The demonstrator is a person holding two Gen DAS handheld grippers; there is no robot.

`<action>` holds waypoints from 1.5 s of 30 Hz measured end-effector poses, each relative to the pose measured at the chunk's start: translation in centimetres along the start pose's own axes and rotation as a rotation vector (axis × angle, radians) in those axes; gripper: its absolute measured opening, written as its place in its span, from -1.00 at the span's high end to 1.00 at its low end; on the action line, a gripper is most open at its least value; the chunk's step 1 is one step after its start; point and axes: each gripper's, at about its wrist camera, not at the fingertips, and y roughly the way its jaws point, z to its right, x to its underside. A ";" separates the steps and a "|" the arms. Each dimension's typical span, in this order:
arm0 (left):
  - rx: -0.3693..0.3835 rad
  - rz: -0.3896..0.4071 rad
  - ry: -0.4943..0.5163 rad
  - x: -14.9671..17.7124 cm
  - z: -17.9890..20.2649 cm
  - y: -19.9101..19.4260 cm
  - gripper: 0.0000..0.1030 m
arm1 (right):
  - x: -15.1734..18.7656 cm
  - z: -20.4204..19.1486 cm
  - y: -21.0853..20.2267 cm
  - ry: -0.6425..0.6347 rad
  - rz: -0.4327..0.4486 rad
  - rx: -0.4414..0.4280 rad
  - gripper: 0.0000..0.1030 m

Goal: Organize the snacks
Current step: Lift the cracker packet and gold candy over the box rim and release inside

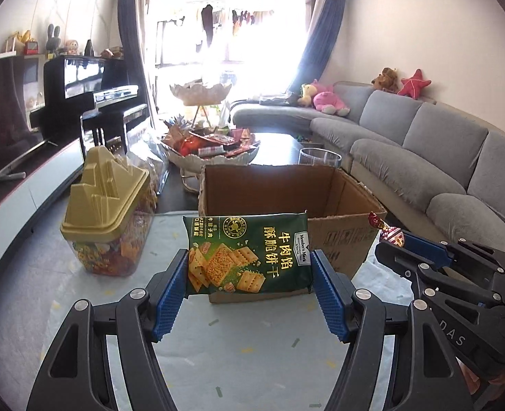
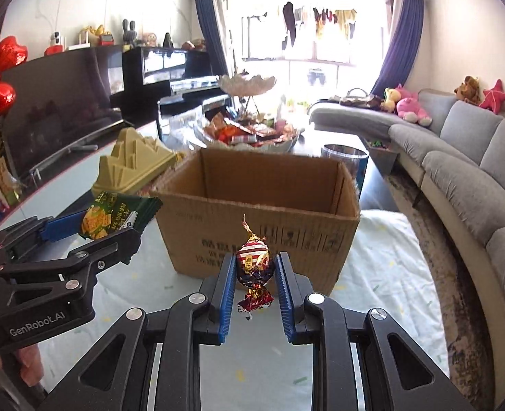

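Left gripper is pinching a green cracker packet, right gripper pinching a foil-wrapped striped candy, both near the open brown cardboard box.

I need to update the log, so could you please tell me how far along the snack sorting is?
Done: nothing that shows; the visible inside of the cardboard box looks bare, its floor hidden. In hand: the left gripper holds a green cracker packet, and the right gripper holds a wrapped candy, both short of the box. Left: dropping both in, perhaps also the snacks heaped in the white dish.
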 end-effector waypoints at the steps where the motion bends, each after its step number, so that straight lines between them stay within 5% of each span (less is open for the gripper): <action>1: -0.002 0.007 0.006 -0.4 0.1 -0.1 -0.34 | 0.0 0.0 0.0 0.000 0.000 0.000 0.52; 16: -0.013 0.049 0.066 -5.8 1.1 2.0 -0.34 | -5.7 1.7 1.4 0.030 0.049 0.019 0.52; 38: -0.022 -0.062 0.073 -7.8 1.1 10.8 -0.35 | -8.2 4.1 7.9 0.041 -0.004 0.053 0.52; 45: -0.068 -0.080 0.085 -7.4 1.1 11.9 -0.61 | -8.0 4.5 9.4 0.036 -0.008 0.070 0.49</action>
